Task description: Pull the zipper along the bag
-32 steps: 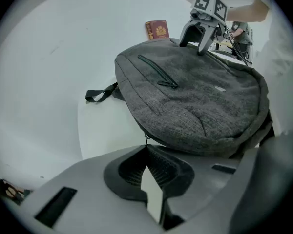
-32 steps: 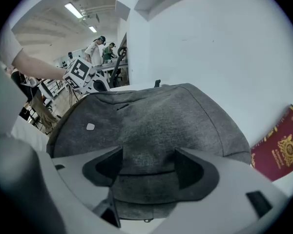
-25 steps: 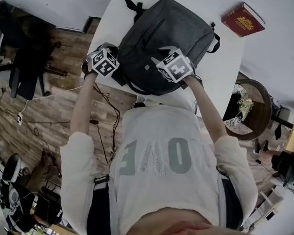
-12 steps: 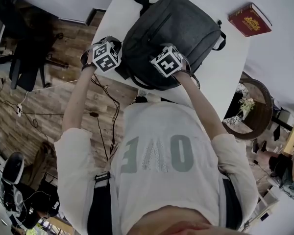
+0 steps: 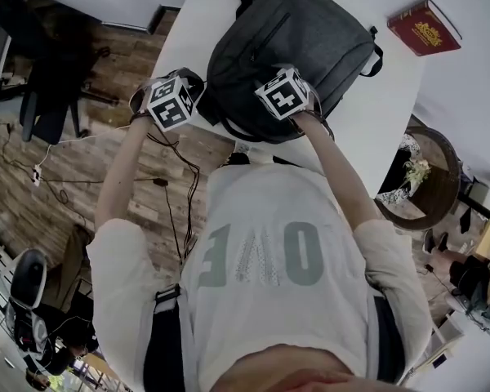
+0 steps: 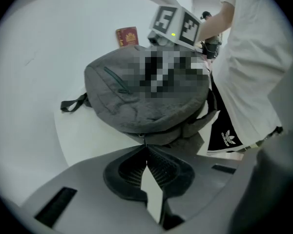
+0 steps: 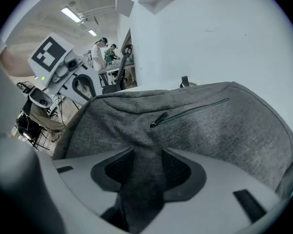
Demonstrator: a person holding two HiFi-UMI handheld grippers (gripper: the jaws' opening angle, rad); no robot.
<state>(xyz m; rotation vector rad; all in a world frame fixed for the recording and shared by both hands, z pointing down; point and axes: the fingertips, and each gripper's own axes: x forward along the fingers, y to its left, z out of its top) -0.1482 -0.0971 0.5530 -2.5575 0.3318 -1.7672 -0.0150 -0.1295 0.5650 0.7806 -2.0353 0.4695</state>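
Since a second ago, tugged the zipper pull (image 6: pixel 144 140) slightly outward at the near-left corner of the backpack (image 5: pixel 294 47), keeping it pressed tight in the left claw (image 6: pixel 146 152), likely to run it along the seam. Just been closing the right claw (image 7: pixel 147 155) onto a fold of grey fabric, pinching it, probably to brace the backpack on the white desk (image 5: pixel 367 129). Cannot trace the zipper track beyond the pull.

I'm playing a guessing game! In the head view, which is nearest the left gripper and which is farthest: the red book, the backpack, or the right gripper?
1. Backpack: touching; the left gripper is shut on its zipper pull.
2. Right gripper: across the bag's front, its jaws have just been closing on a fold of fabric.
3. Red book: farthest, at the table's right side.
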